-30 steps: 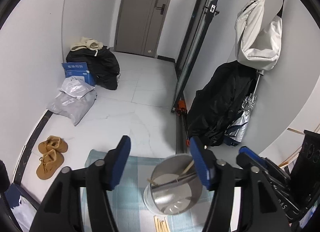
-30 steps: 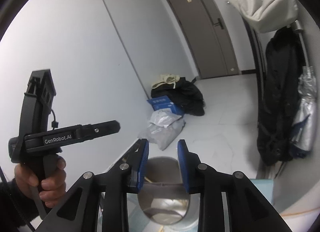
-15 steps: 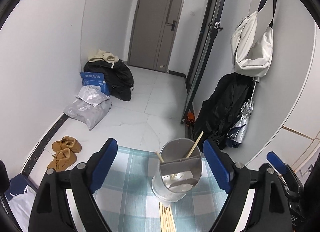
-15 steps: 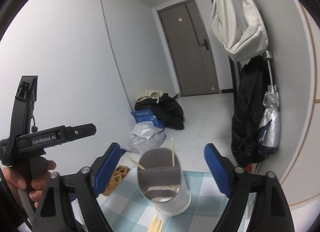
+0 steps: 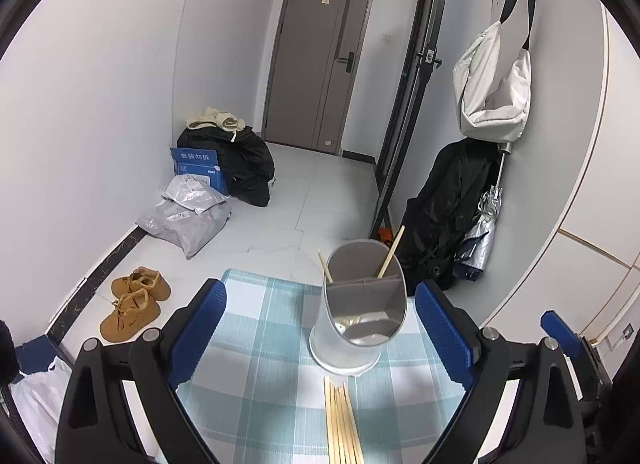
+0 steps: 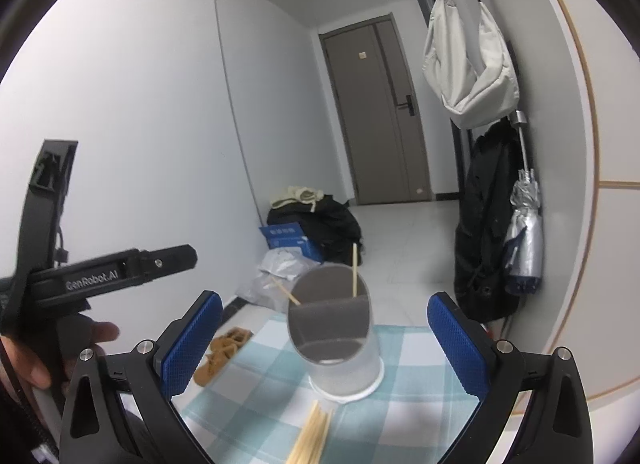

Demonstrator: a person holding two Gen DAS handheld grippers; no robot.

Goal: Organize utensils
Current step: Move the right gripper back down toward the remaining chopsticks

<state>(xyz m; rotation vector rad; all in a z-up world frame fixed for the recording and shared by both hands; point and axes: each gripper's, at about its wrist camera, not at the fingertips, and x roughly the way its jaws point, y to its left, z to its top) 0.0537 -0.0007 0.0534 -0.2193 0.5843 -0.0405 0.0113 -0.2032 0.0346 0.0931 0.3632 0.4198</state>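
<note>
A grey divided utensil holder (image 5: 362, 314) stands upright on a blue checked cloth (image 5: 260, 364); it also shows in the right wrist view (image 6: 334, 340). Two wooden chopsticks (image 5: 390, 252) lean inside its far compartment. Several loose chopsticks (image 5: 340, 424) lie on the cloth in front of it, also in the right wrist view (image 6: 312, 436). My left gripper (image 5: 320, 334) is open and empty, level with the holder. My right gripper (image 6: 324, 348) is open and empty, its jaws wide on either side of the holder without touching it.
The left gripper's body and the hand holding it (image 6: 60, 284) sit left of the right gripper. Beyond the table edge are brown shoes (image 5: 134, 302), bags (image 5: 192, 212), a black coat (image 5: 452, 220), an umbrella (image 5: 482, 240) and a door (image 5: 320, 64).
Both grippers opened wide and pulled back from the holder, which now stands upright and farther off. More loose chopsticks show in front of it.
</note>
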